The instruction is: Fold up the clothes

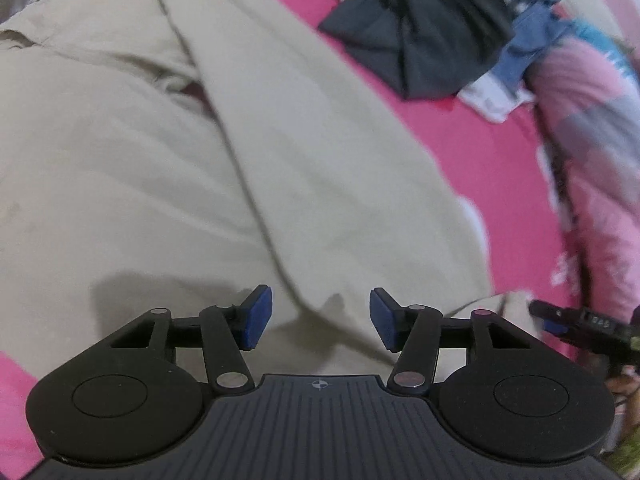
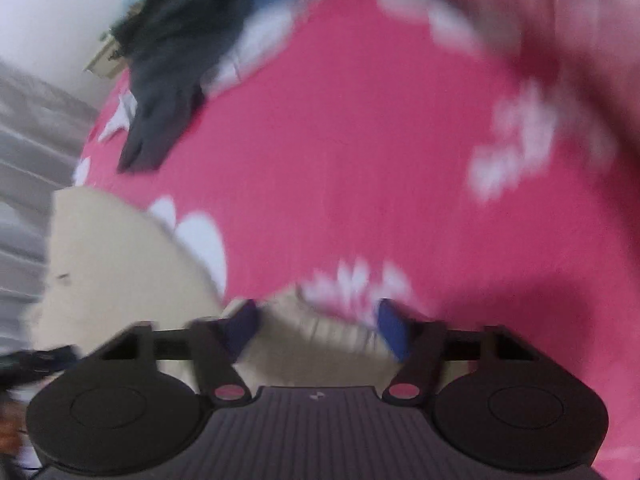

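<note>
On the bed (image 1: pixel 460 140), covered by one pink sheet printed with white flowers, one beige garment (image 1: pixel 200 152) lies spread across the left and centre of the left wrist view, with one long diagonal fold running down its middle. The left hand-held gripper (image 1: pixel 321 318) points down at this garment; its two blue pads (image 1: pixel 256 316) stand spread apart, with cloth below the gap and nothing pinched between them. One dark grey garment (image 1: pixel 420 32) lies crumpled at the far side of the bed, well apart from the beige one. Just beside it lies one blue denim piece (image 1: pixel 528 24), and one white piece (image 1: pixel 492 100) shows at its lower edge. One pink patterned quilt (image 1: pixel 592 128) is bunched along the right side.

In the right wrist view, heavily blurred, the right hand-held gripper (image 2: pixel 316 330) points down over the edge of the beige garment (image 2: pixel 120 264), where it meets the pink sheet (image 2: pixel 340 140). Its two blue pads (image 2: pixel 394 334) stand apart; a ribbed beige edge lies between them, but whether they press on it cannot be told. The dark grey garment (image 2: pixel 172 64) appears at upper left.
</note>
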Action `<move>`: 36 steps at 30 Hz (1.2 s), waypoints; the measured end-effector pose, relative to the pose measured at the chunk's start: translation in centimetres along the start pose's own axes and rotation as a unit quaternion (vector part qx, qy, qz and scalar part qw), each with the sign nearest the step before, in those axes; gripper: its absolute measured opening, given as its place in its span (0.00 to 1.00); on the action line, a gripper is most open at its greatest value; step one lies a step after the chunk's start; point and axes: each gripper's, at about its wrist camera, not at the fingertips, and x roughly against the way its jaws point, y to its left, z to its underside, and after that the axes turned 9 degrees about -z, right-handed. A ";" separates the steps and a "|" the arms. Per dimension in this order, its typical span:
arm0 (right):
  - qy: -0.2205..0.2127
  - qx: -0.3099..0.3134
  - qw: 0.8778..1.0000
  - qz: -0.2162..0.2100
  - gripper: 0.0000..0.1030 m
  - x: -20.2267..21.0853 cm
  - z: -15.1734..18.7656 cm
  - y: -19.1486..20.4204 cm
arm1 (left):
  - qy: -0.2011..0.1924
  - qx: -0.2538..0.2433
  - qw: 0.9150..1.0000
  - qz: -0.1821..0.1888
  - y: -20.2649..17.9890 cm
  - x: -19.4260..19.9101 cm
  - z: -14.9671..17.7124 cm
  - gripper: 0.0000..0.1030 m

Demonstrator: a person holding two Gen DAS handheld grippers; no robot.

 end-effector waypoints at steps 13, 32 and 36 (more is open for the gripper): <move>0.085 0.197 0.967 0.139 0.16 12.1 15.3 3.9 | 0.020 0.008 1.000 0.018 -1.3 -1.8 -0.5 0.54; 0.050 0.059 0.997 0.002 0.20 0.8 8.1 2.0 | 0.000 0.031 0.999 -0.013 0.0 -0.4 -1.9 0.56; 0.016 0.088 0.996 0.006 0.06 3.1 9.3 3.7 | 0.002 0.037 0.999 -0.025 0.4 -1.7 -2.6 0.56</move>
